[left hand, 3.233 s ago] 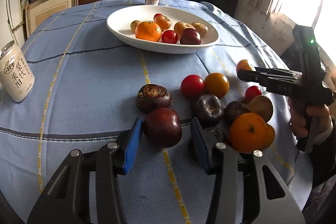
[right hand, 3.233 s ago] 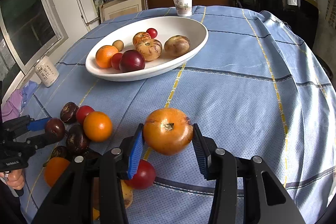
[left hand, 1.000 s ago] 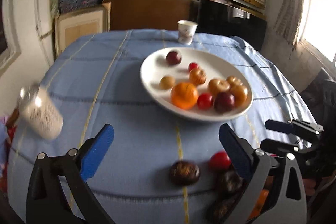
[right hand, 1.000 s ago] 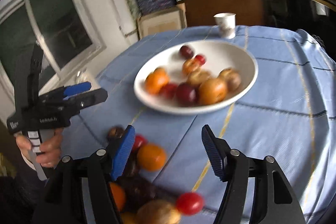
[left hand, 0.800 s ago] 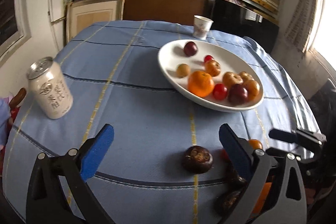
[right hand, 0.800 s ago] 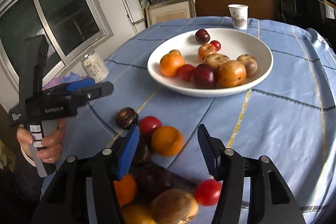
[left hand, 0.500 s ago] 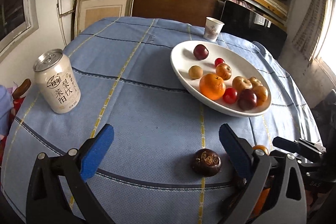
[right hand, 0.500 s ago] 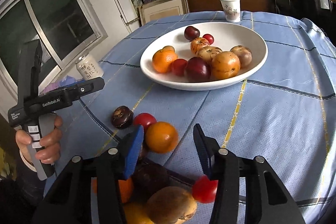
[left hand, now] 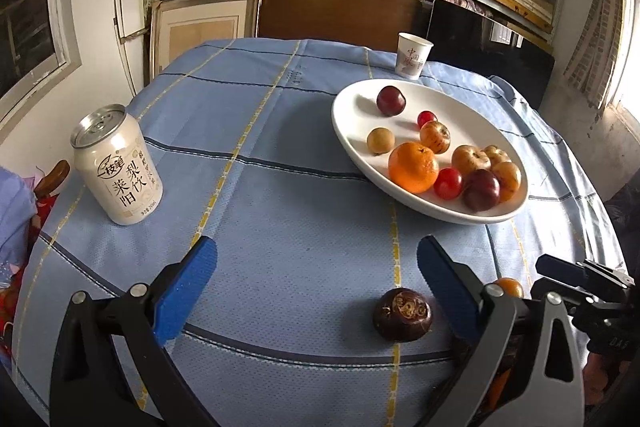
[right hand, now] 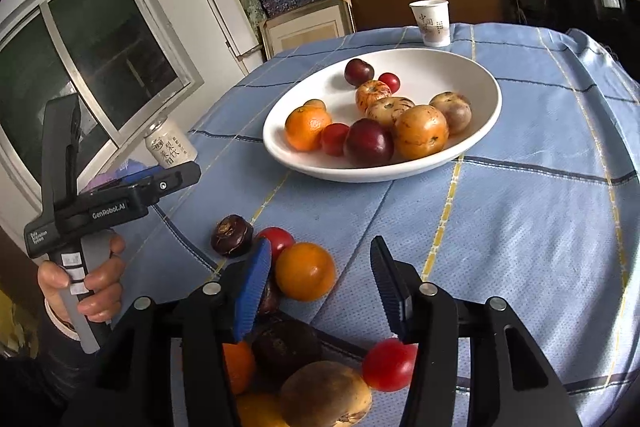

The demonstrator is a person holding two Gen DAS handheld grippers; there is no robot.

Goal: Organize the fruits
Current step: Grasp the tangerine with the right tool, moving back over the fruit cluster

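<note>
A white oval plate (left hand: 352,143) (right hand: 486,115) on the blue tablecloth holds several fruits, among them an orange (left hand: 413,167) and a dark plum (left hand: 391,100). Loose fruits lie near the table's front edge: a dark brown fruit (left hand: 402,314) (right hand: 231,235), an orange (right hand: 305,271), red tomatoes (right hand: 389,364). My left gripper (left hand: 316,279) is wide open and empty, above the cloth left of the dark brown fruit. My right gripper (right hand: 320,285) is open and empty, its jaws on either side of the loose orange, just above it.
A drink can (left hand: 117,165) (right hand: 170,145) stands at the table's left. A paper cup (left hand: 414,55) (right hand: 431,22) stands behind the plate. Shelves, boxes and a framed board lie beyond the table. A window is at the left.
Both grippers let their fruits go into the plate and drew back open. The right gripper has come down over the loose orange; the left has shifted left and back.
</note>
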